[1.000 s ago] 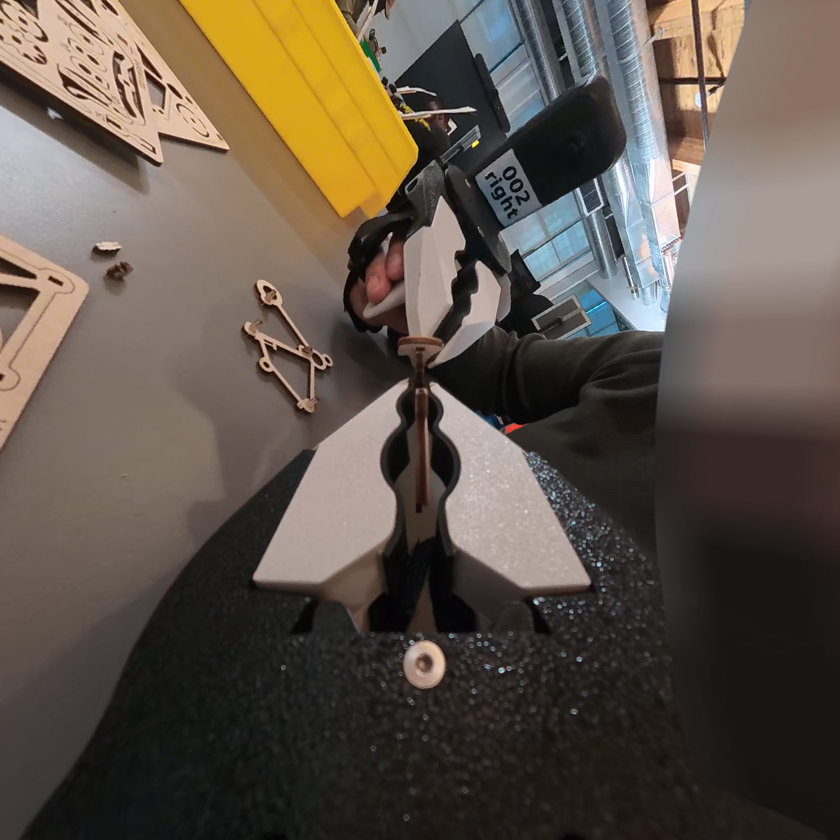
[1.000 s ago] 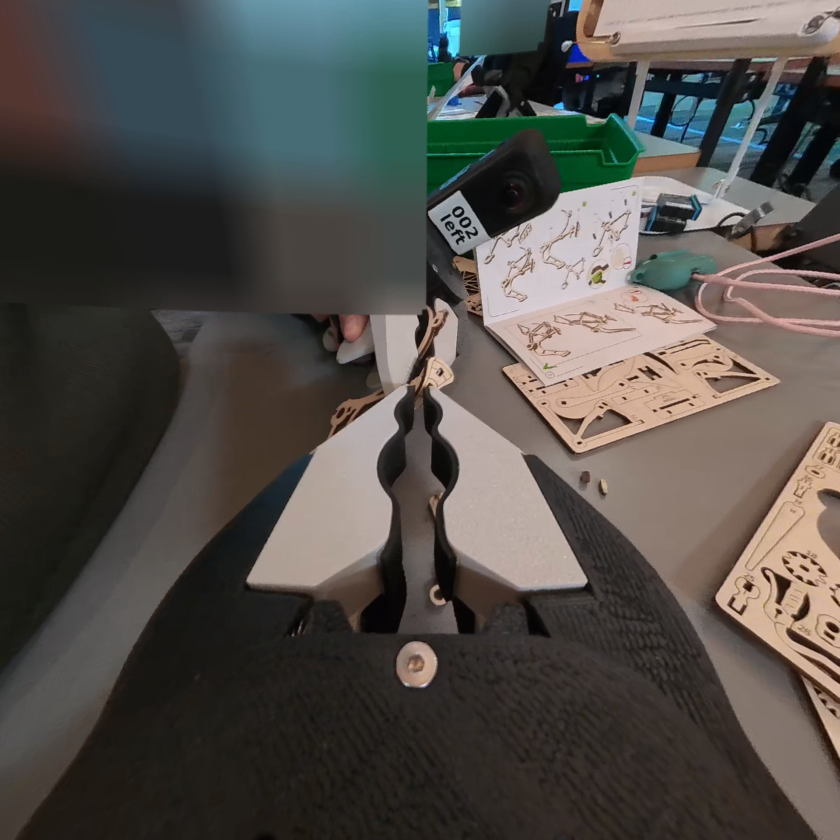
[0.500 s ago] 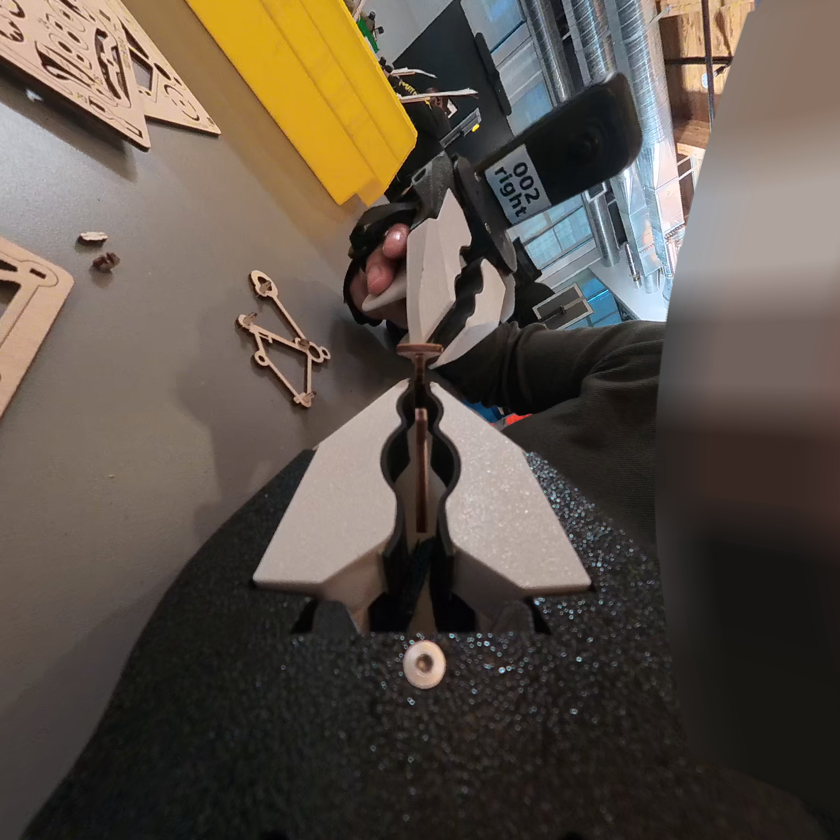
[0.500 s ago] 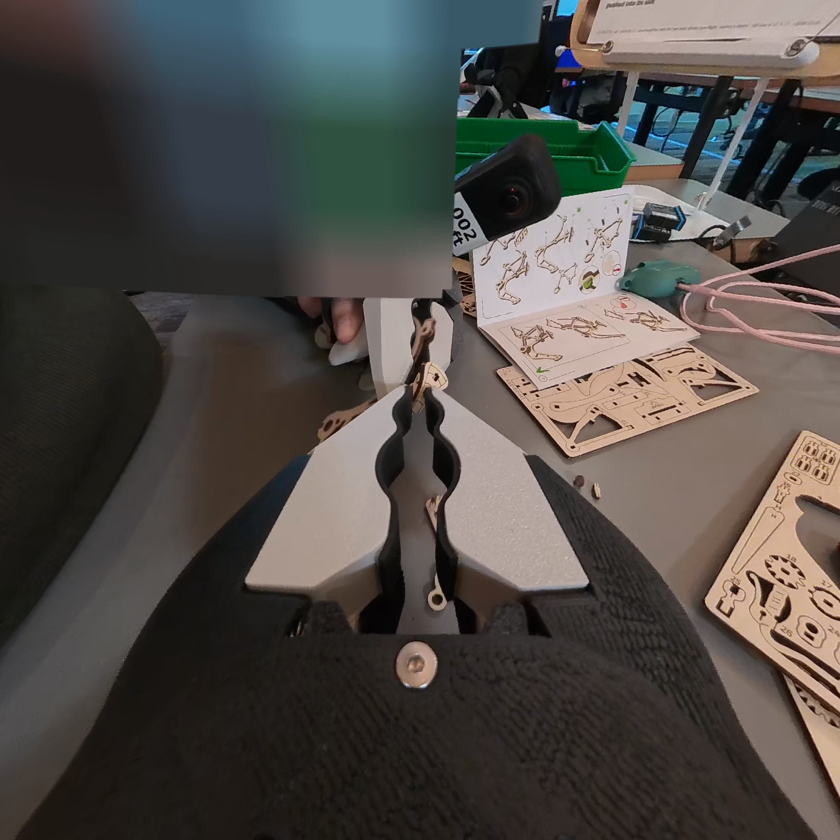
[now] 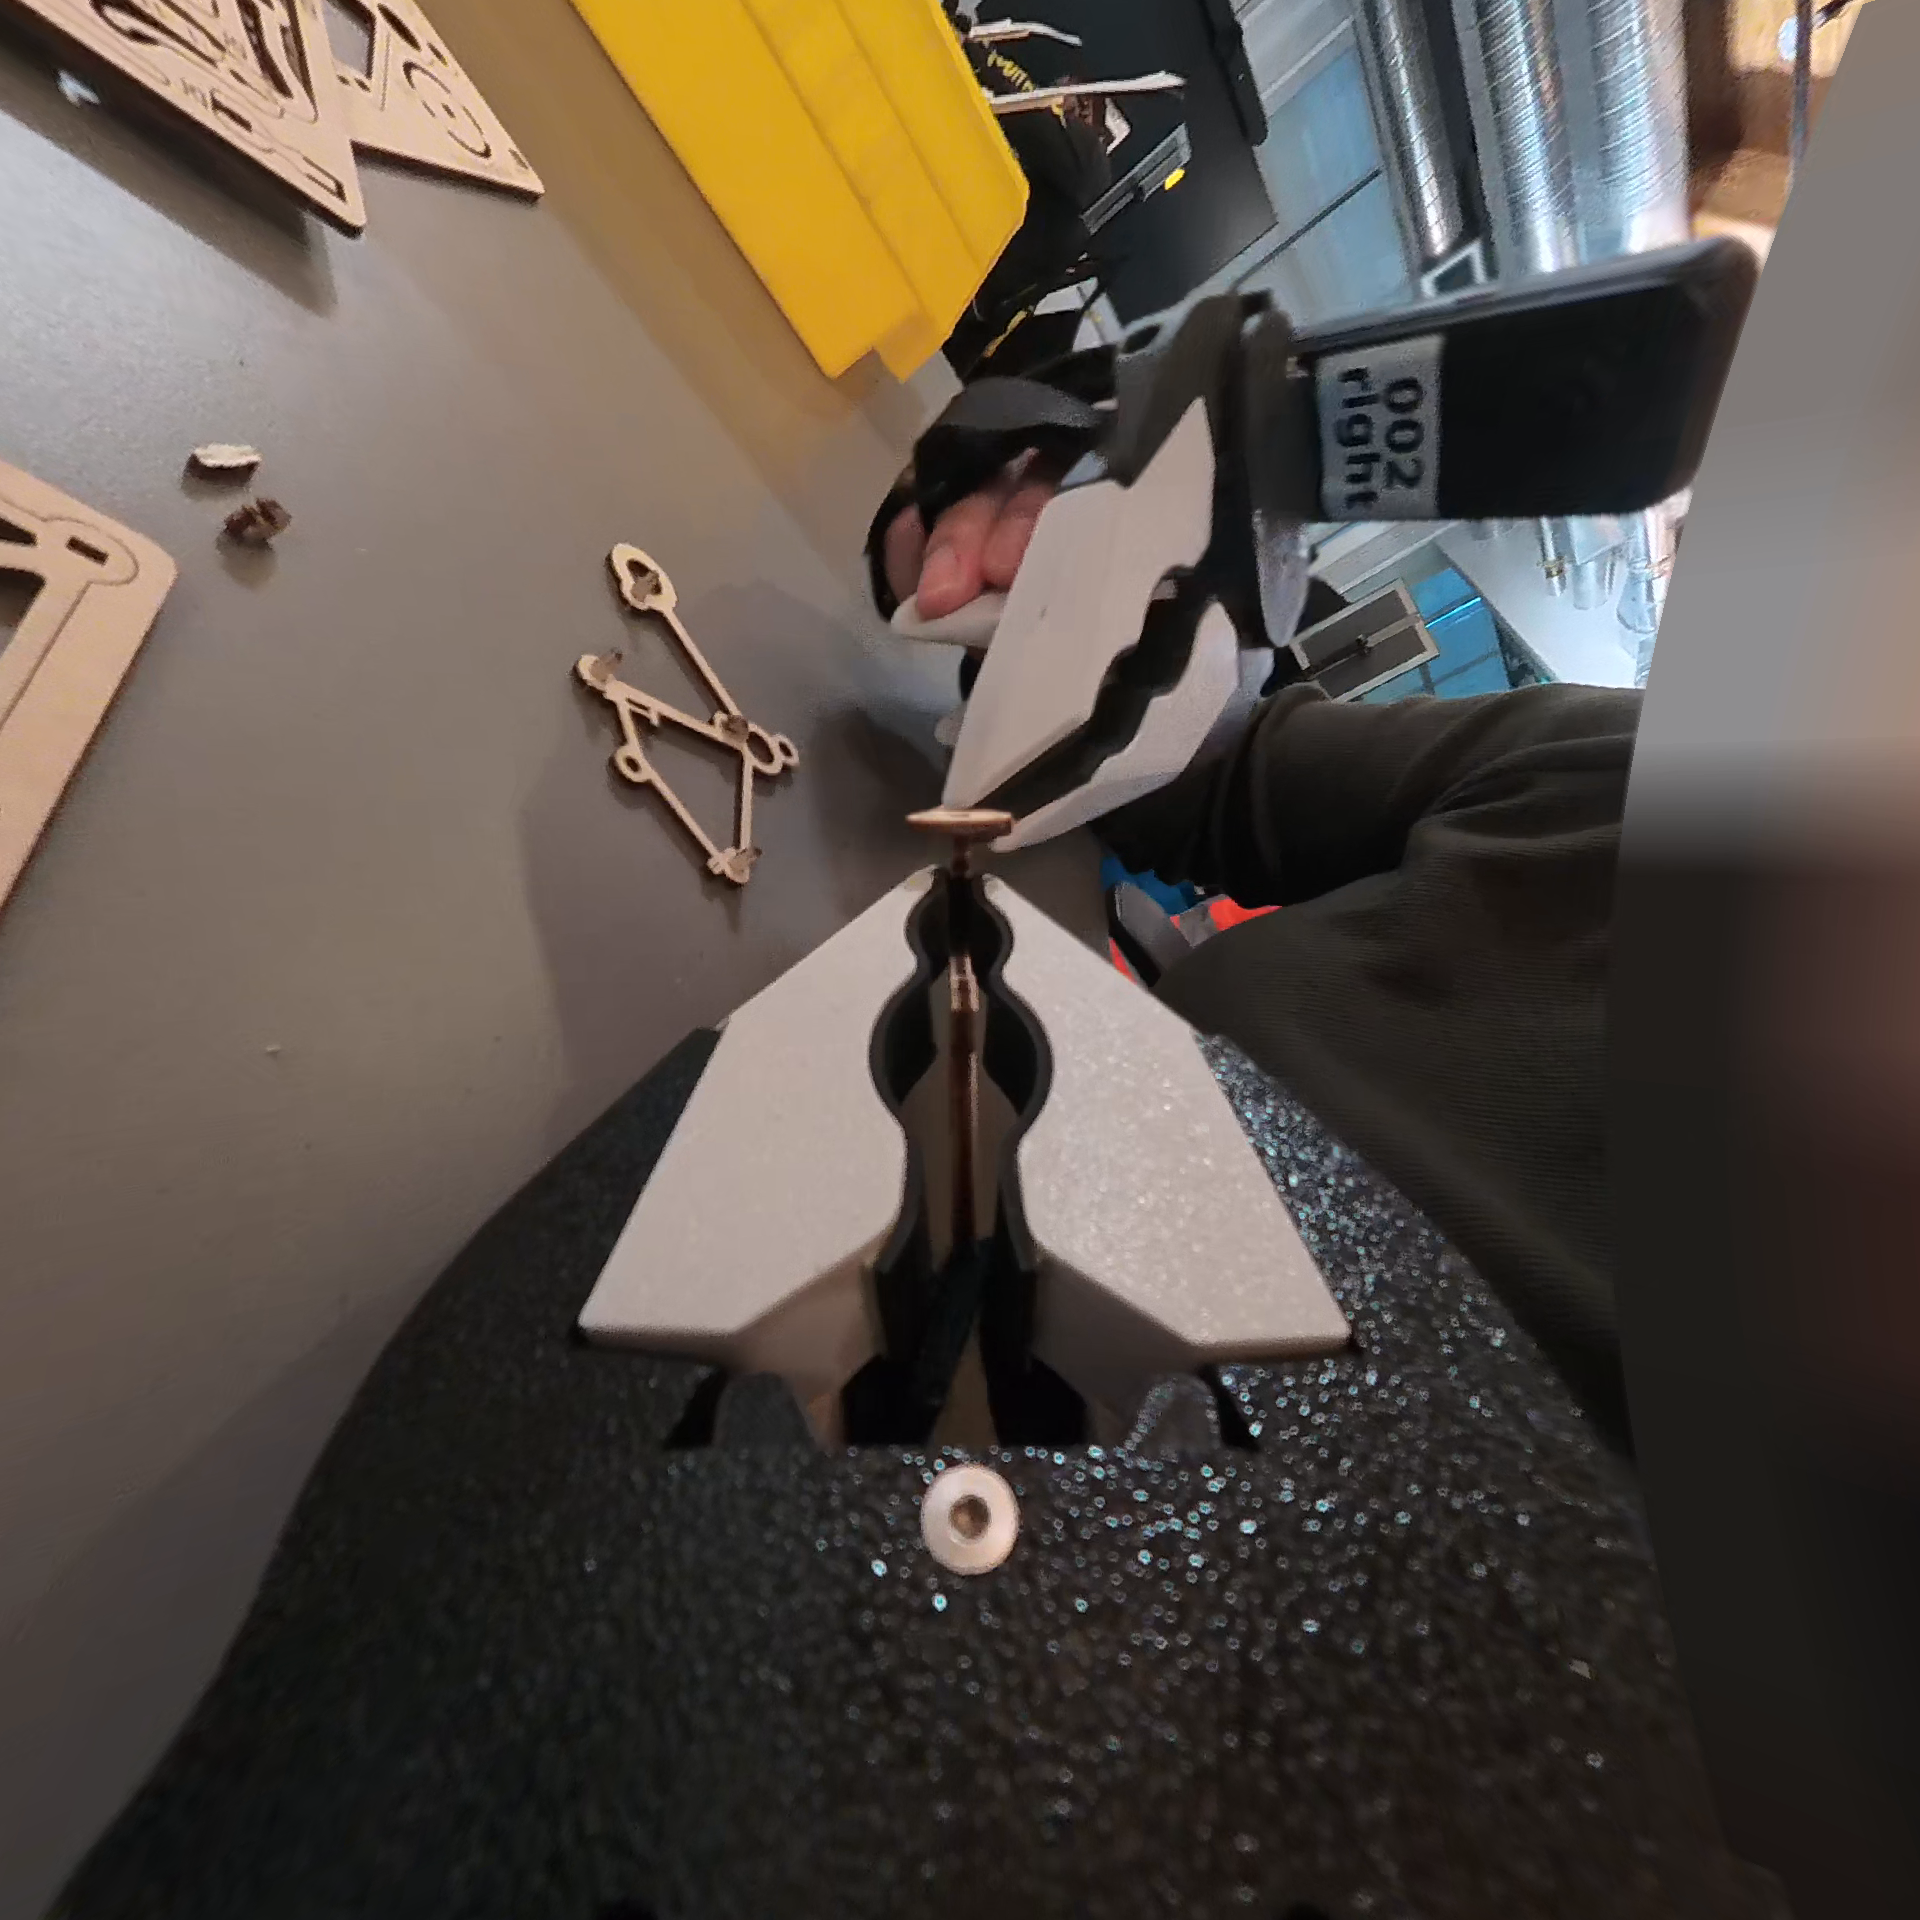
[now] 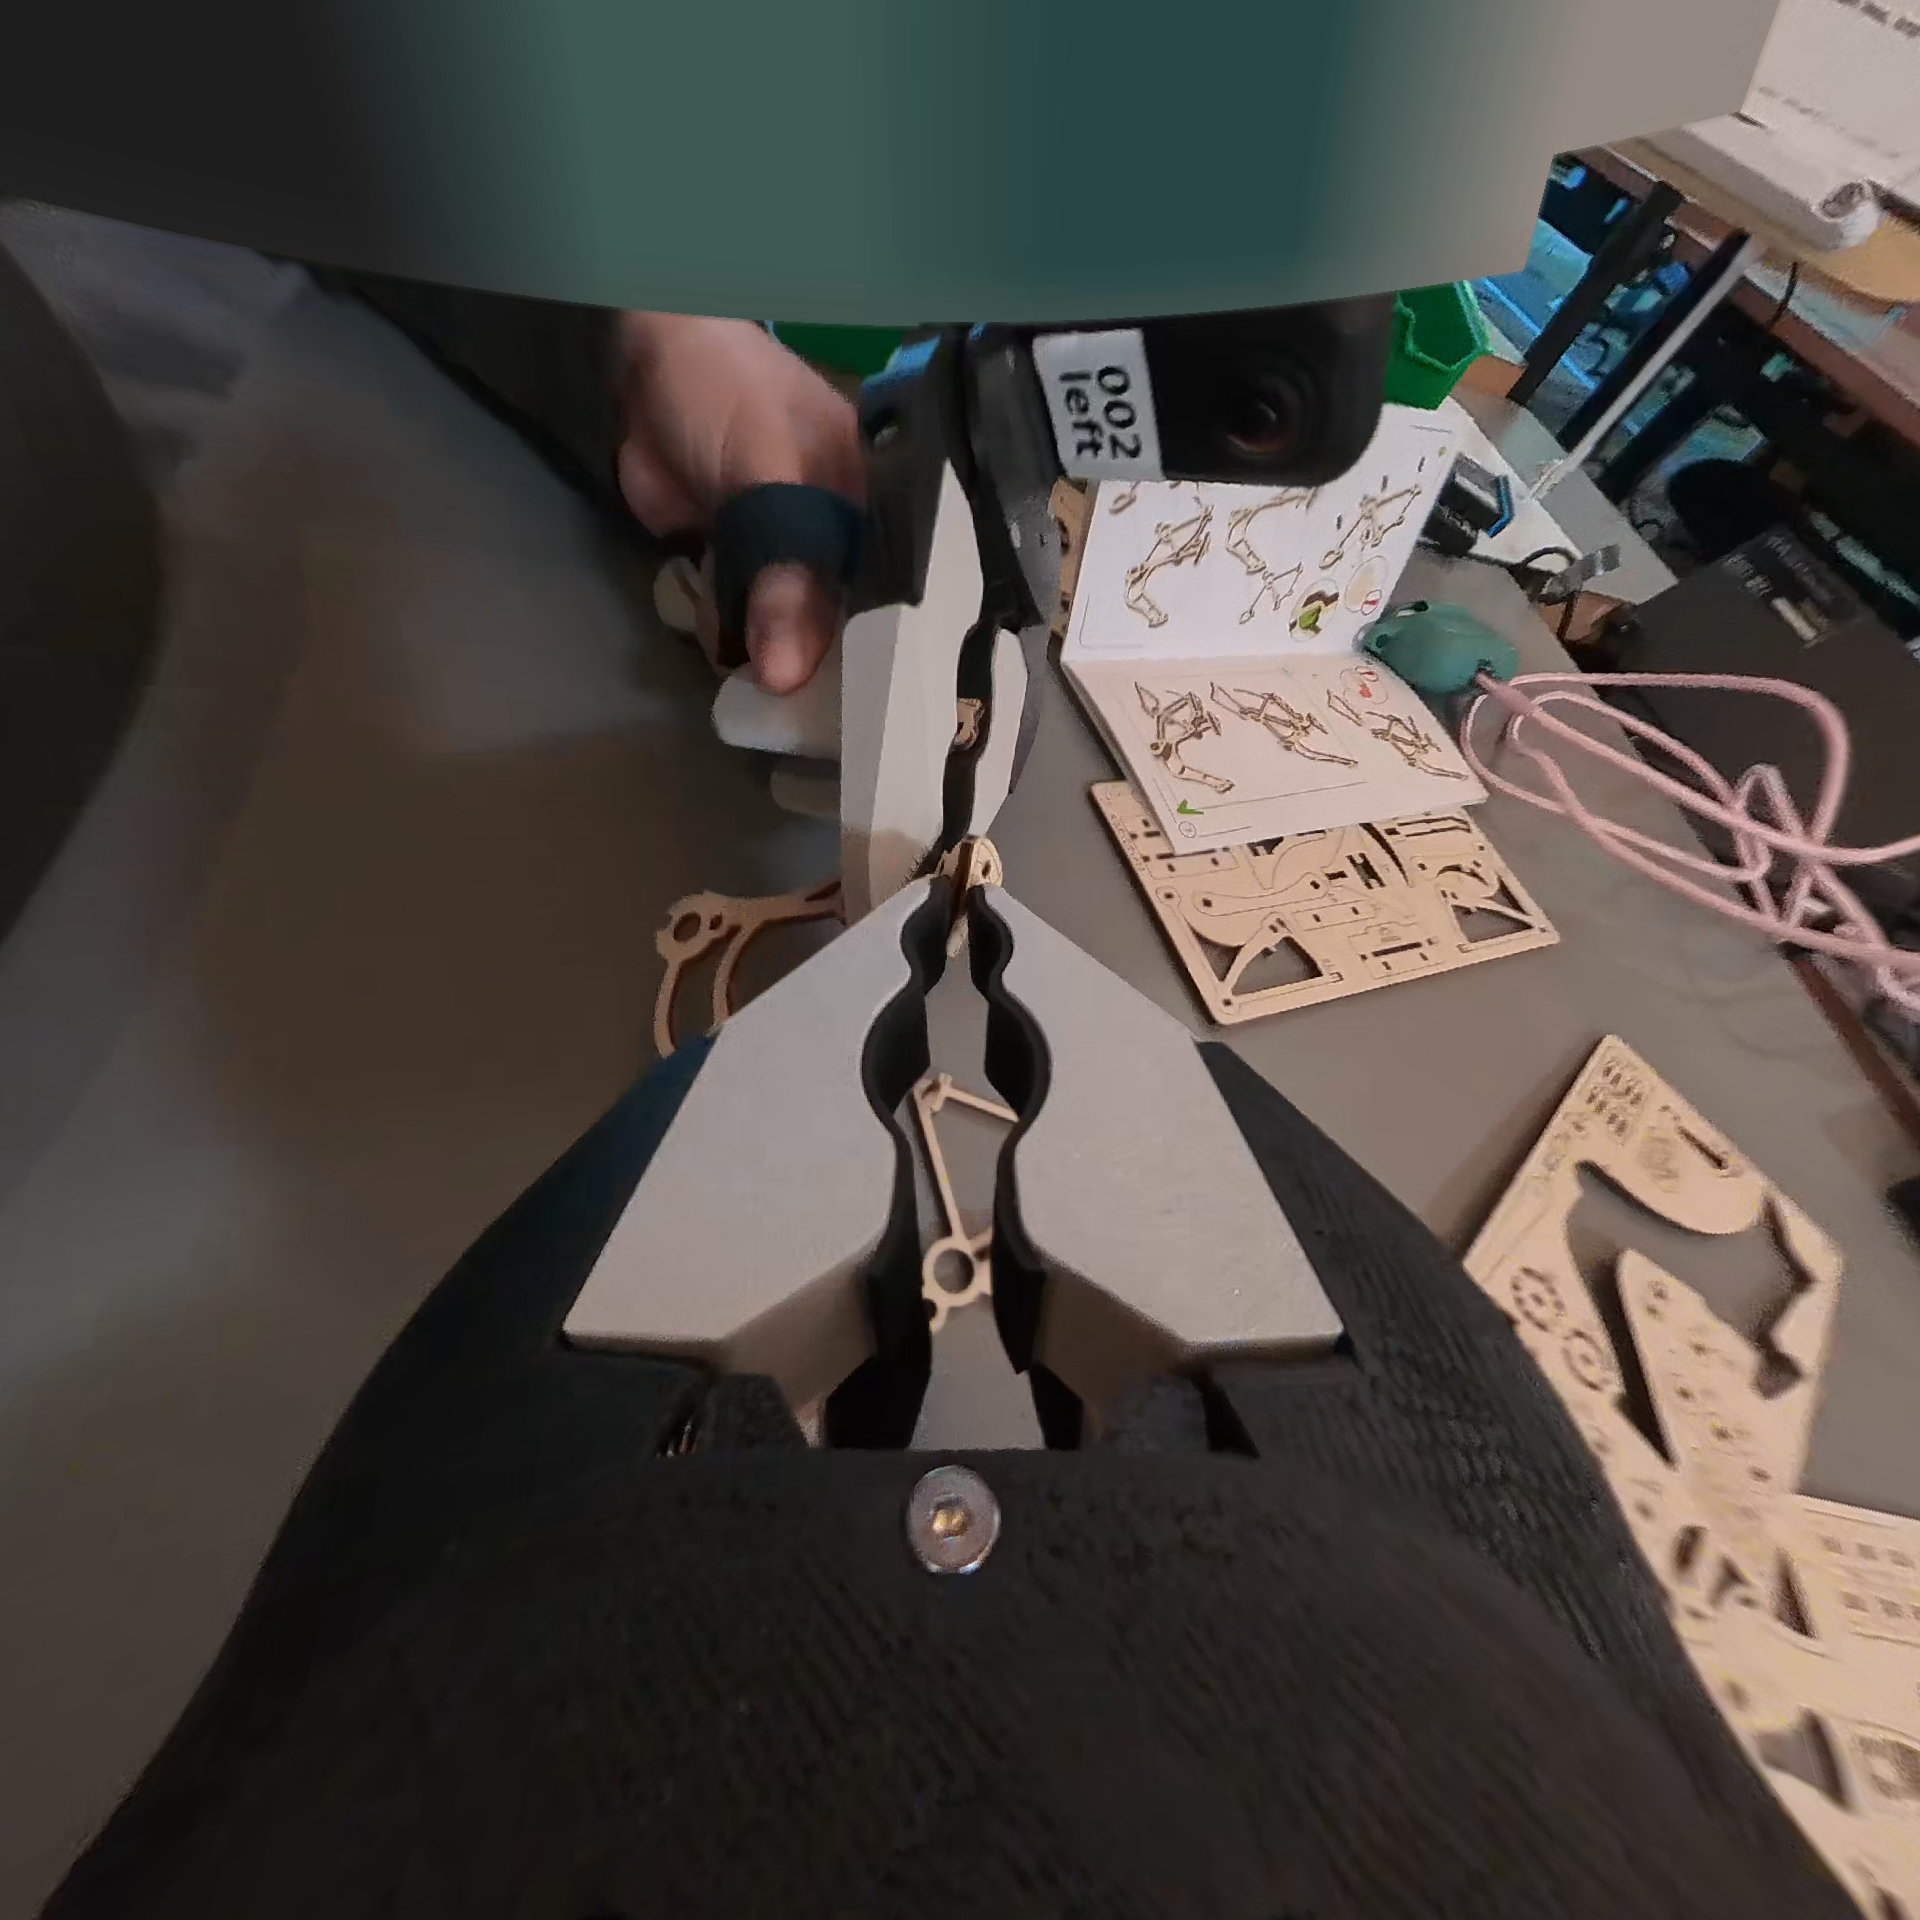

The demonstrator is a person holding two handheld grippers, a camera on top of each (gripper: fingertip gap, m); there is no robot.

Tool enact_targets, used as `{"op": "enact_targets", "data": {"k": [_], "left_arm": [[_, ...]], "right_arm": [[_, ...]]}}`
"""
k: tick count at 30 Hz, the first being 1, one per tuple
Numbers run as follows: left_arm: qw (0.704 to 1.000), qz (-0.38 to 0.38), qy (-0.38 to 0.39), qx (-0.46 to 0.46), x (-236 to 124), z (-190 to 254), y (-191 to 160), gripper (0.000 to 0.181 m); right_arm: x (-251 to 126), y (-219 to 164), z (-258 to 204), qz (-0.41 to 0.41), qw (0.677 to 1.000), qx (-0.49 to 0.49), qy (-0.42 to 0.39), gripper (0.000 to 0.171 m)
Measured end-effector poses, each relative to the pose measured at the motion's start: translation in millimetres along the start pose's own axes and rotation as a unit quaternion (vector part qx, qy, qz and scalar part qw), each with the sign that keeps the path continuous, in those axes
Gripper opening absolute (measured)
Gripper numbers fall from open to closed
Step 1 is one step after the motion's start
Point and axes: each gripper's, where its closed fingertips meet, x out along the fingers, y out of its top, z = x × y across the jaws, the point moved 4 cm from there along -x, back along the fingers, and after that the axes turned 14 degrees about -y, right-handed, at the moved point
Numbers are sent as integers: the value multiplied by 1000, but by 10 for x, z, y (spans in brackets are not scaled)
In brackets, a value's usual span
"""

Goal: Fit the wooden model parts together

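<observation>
My left hand-held gripper (image 5: 961,883) pinches a thin flat wooden strip (image 5: 963,1049) edge-on at frame centre; my right hand-held gripper (image 6: 961,899), tip to tip, clamps a small round wooden disc (image 5: 958,822) above the grey tabletop (image 5: 312,935).

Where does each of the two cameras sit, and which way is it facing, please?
Left wrist view: on the left gripper, tilted, looking along its fingers at the right gripper and a dark sleeve.
Right wrist view: on the right gripper, looking across the grey table at the left gripper and a hand.
Shared: both grippers, tips meeting on small wooden parts.
</observation>
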Motion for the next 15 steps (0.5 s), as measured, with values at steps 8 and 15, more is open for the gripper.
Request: {"op": "enact_targets", "data": {"k": [8, 15], "left_arm": [[998, -46, 30, 13, 48, -38, -102, 0], [996, -81, 26, 28, 93, -14, -178, 0]], "right_arm": [[-22, -33, -131, -41, 990, -131, -9, 1], [-63, -39, -199, -34, 992, -121, 25, 0]]}}
